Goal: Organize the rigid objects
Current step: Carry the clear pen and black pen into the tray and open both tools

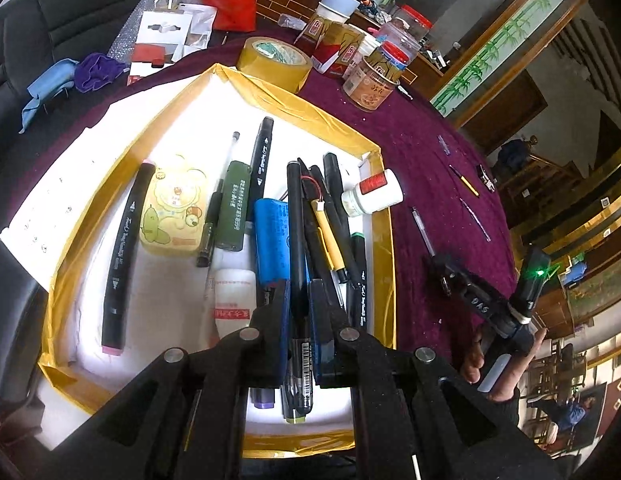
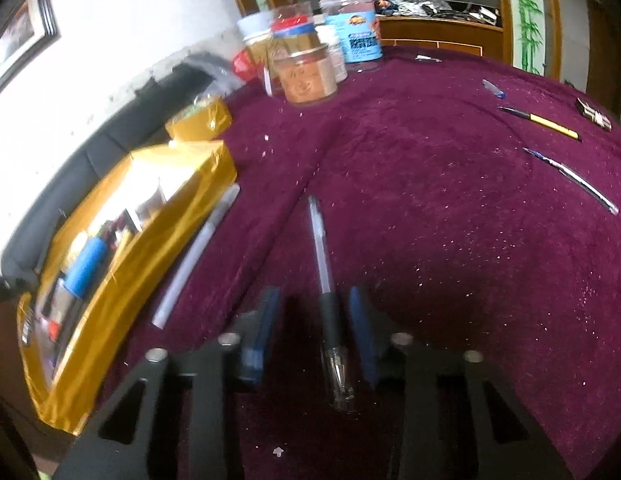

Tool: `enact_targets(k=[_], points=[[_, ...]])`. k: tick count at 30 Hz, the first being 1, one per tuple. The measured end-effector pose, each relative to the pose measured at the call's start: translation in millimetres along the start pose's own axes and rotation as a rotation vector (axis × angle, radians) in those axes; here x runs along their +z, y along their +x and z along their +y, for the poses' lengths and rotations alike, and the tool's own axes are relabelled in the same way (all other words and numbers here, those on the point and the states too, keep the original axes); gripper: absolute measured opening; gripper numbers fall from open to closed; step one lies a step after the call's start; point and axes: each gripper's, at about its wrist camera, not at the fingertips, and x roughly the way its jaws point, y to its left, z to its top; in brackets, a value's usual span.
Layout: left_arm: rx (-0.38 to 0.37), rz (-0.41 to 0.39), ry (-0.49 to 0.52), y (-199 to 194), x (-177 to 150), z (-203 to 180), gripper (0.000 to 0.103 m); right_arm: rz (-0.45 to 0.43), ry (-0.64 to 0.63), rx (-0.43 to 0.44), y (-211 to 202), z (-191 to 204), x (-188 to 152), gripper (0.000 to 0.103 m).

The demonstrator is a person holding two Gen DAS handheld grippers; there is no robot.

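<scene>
Purple cloth covers my desk (image 2: 450, 240): my left claw (image 1: 299, 320), clenched on a black pen (image 1: 296, 240) over the crowded gold-edged tray (image 1: 384, 264), could jam it crosswise, while my released right claw (image 2: 314, 320) straddles a clear pen (image 2: 324, 280) off-centre, risking a skewed pinch.

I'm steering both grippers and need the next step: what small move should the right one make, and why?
Probably close the right gripper on the clear pen. The pen lies on the purple cloth between the open pads, which do not press it yet, and the gold-edged tray of pens sits just beside it.
</scene>
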Motion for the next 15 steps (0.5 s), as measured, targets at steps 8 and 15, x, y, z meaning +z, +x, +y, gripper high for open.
enact_targets(k=[8,15], points=[[0.017,0.0,-0.037,1.8,6.9,23.8,0.006,-0.002,-0.022,-0.081,0.2,3.2,-1.4,0.008],[0.029,-0.002,-0.041,5.8,16.4,36.4,0.006,-0.145,0.053,0.09,-48.3,28.7,3.1,0.008]])
